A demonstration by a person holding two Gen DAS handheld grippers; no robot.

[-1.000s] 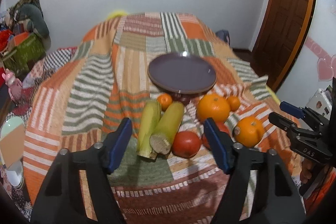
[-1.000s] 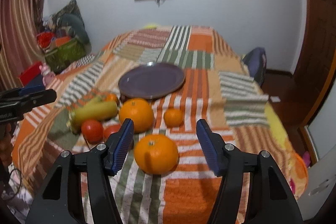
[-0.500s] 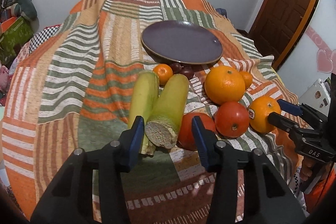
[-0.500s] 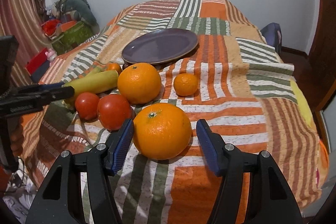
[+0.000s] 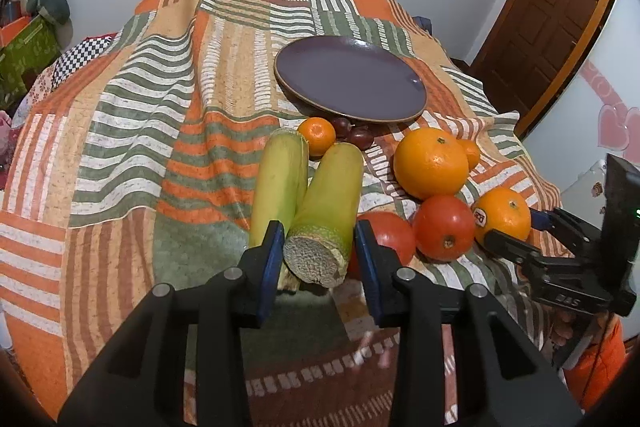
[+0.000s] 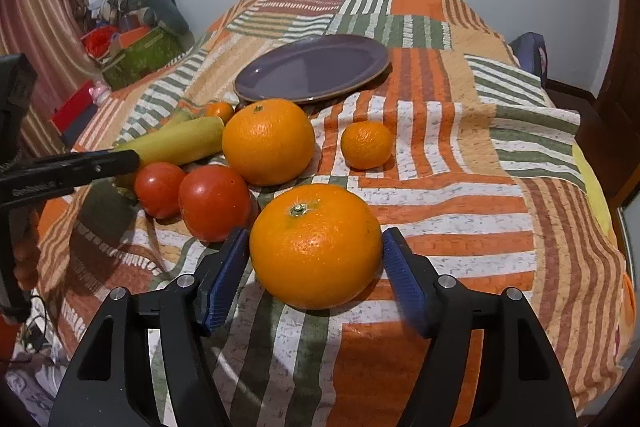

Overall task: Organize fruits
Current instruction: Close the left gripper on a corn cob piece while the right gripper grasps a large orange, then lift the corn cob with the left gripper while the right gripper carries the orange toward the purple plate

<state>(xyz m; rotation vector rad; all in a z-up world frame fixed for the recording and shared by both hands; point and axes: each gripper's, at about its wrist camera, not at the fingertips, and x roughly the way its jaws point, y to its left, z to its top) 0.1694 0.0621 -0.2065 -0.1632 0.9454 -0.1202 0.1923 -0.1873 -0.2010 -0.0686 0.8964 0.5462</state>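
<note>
A purple plate [image 5: 350, 79] lies on the patchwork cloth, also in the right wrist view [image 6: 312, 67]. Two corn cobs lie side by side. My left gripper [image 5: 318, 253] is open, its jaws on either side of the cut end of the right cob [image 5: 330, 195], small gaps showing. The left cob [image 5: 280, 179] lies beside it. My right gripper [image 6: 316, 259] is open around the near big orange [image 6: 316, 245], pads [image 6: 230, 273] close to its sides. A second big orange [image 6: 268, 141], two tomatoes [image 6: 214, 201] and two mandarins [image 6: 367, 145] lie around.
Dark grapes [image 5: 352, 133] lie at the plate's near rim. The cloth [image 6: 460, 167] drops off at the right edge. Bags and cushions [image 6: 140, 39] sit at the far left by a curtain. A wooden door [image 5: 548, 7] stands at the right.
Both grippers moved forward and down. The left jaws narrowed and now straddle the right cob's cut end. The right jaws now sit on either side of the near orange.
</note>
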